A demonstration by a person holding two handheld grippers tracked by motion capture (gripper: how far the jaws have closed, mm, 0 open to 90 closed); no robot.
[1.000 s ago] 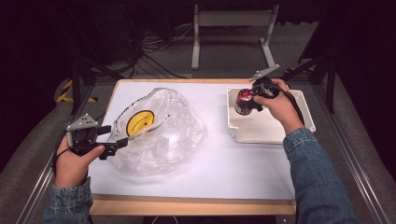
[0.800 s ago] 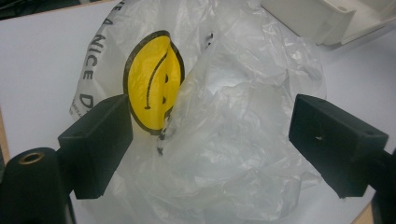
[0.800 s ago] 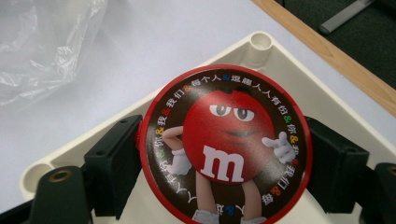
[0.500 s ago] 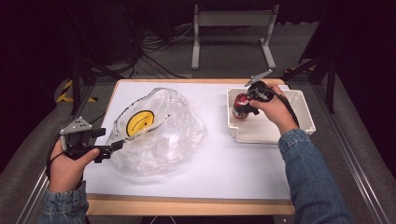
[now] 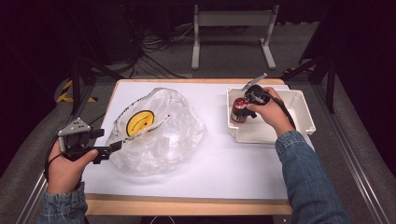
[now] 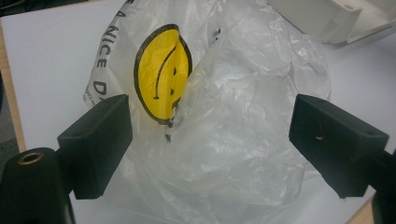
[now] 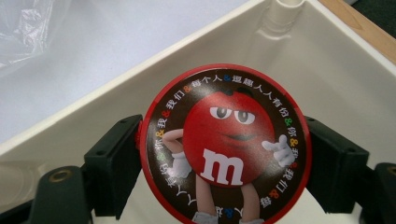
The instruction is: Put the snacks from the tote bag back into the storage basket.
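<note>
A red round can [image 5: 238, 113] with a cartoon candy figure on its lid [image 7: 223, 144] stands upright inside the white tray [image 5: 299, 122], near its left wall. My right gripper [image 5: 243, 103] comes at it from above, a jaw pressed on each side of the can, shut on it. A crumpled clear plastic bag [image 5: 163, 135] with a yellow smiley print [image 5: 138, 122] lies left of centre on the table. My left gripper [image 5: 109, 148] rests at the bag's near left edge, jaws wide open, the bag [image 6: 224, 140] lying beyond them.
The white table top [image 5: 233, 163] has a wooden front edge [image 5: 187, 205]. The tray's inner wall and a corner post [image 7: 285, 14] rise close behind the can. A metal stand [image 5: 233, 21] and cables lie on the floor past the table.
My right hand has lowered the can deeper into the tray. The left gripper has barely shifted and the bag lies as before.
</note>
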